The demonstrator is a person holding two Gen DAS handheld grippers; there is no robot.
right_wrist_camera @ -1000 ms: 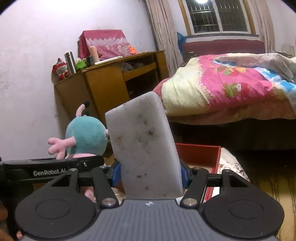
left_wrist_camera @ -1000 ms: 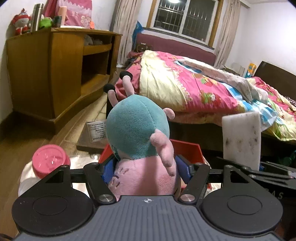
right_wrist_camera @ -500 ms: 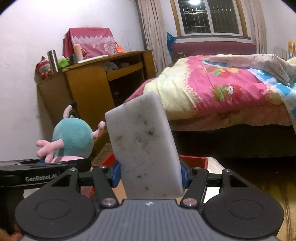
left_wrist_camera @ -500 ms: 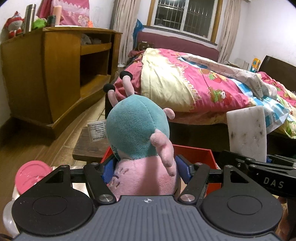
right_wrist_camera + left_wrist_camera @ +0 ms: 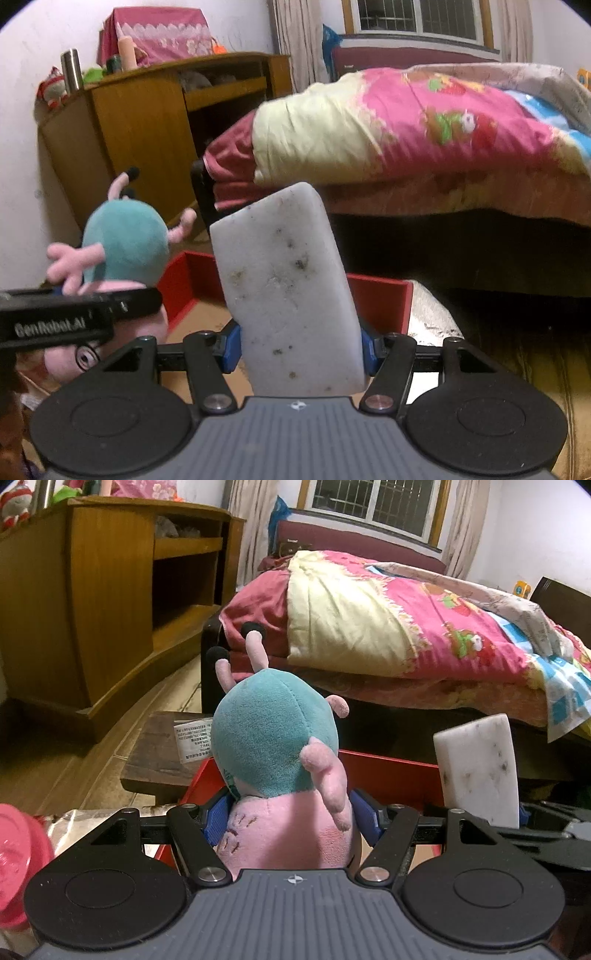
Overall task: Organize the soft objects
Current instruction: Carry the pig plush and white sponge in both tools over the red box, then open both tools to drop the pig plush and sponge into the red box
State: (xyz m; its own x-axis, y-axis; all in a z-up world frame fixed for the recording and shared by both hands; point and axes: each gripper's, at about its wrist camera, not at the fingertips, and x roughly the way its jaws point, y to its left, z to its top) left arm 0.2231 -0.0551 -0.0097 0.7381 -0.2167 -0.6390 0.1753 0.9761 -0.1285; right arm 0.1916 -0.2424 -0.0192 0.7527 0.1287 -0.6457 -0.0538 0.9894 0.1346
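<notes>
My left gripper (image 5: 291, 821) is shut on a plush toy (image 5: 275, 757) with a teal dress and pink limbs, its blue pads pressing the pink body from both sides. My right gripper (image 5: 299, 345) is shut on a white, speckled sponge block (image 5: 286, 295) that stands upright between its blue pads. Both hang just above a red open box (image 5: 380, 299) with a brown cardboard floor. In the left wrist view the sponge (image 5: 476, 768) shows at the right and the red box (image 5: 391, 775) lies behind the toy. The plush toy (image 5: 122, 247) appears at the left of the right wrist view.
A bed with a pink and yellow quilt (image 5: 388, 627) stands just beyond the box. A wooden cabinet (image 5: 110, 602) with open shelves fills the left. A dark wooden stool (image 5: 162, 753) sits left of the box. A pink lid (image 5: 18, 853) is at the lower left.
Both grippers have come forward and down toward the red box, which now looks larger and closer. The toy and the sponge stay gripped as before.
</notes>
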